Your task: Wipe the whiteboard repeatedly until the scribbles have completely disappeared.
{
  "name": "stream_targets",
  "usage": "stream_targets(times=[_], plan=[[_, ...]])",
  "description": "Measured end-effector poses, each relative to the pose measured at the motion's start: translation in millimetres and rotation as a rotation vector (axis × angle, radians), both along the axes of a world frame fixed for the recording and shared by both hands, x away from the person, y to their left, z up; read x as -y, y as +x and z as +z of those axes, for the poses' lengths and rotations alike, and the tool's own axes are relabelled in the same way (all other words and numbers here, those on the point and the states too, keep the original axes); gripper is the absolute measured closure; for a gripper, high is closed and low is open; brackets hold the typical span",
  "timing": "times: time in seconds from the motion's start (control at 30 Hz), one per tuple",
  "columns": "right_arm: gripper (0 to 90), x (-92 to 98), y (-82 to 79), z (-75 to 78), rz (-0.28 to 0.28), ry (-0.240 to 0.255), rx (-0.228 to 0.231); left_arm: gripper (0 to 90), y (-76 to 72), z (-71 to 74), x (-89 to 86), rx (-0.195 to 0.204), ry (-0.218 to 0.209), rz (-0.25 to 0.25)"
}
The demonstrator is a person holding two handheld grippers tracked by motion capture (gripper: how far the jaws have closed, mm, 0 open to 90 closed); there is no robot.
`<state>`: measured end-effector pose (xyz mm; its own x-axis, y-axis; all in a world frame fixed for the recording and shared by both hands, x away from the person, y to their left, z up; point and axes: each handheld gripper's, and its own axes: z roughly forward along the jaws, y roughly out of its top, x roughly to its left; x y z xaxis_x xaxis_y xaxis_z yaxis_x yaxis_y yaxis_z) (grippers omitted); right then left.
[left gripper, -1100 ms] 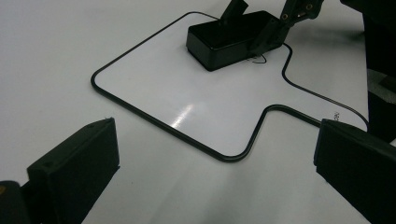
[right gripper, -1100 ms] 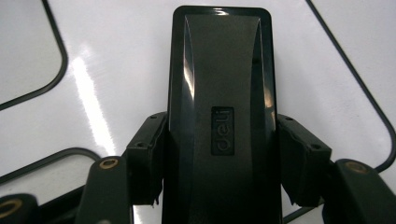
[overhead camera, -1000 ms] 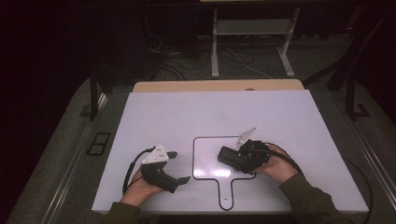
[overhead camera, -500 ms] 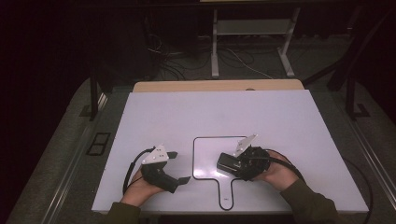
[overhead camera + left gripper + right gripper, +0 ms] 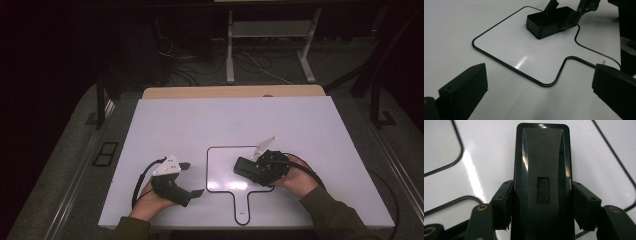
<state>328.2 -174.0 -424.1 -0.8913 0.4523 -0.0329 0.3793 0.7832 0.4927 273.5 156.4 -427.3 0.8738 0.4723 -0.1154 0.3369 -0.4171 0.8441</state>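
Observation:
A black block-shaped eraser (image 5: 244,168) with a small logo lies on the white board (image 5: 225,120), inside a black paddle-shaped outline (image 5: 207,170). My right gripper (image 5: 253,171) is shut on the eraser (image 5: 541,165), its pads (image 5: 502,207) pressing on both long sides. My left gripper (image 5: 194,178) rests on the board left of the outline and points toward it. Its jaws stand wide open with nothing between them. In the left gripper view the eraser (image 5: 549,21) and the right gripper's jaws are at the top, beyond the outline (image 5: 509,67).
The board lies on a grey table, with a tan strip (image 5: 230,92) along its far edge. Beyond it are a dark floor with cables and a white metal stand (image 5: 270,45). A cable (image 5: 142,175) loops from the left gripper.
The right gripper with the eraser has shifted slightly within the outline, by a small amount. The left gripper has stayed where it was.

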Motion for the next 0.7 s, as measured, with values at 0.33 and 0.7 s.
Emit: stream_targets(times=[0.33,0.7], plan=[[38.9,3.6,14.5,-0.6,-0.040,0.010,-0.001,0.0,0.3,-0.5,0.6,-0.001,0.001,-0.002],[38.9,-2.2,-6.9,0.8,0.014,-0.016,-0.002,0.0,0.0,-0.1,0.2,0.000,0.000,-0.003]])
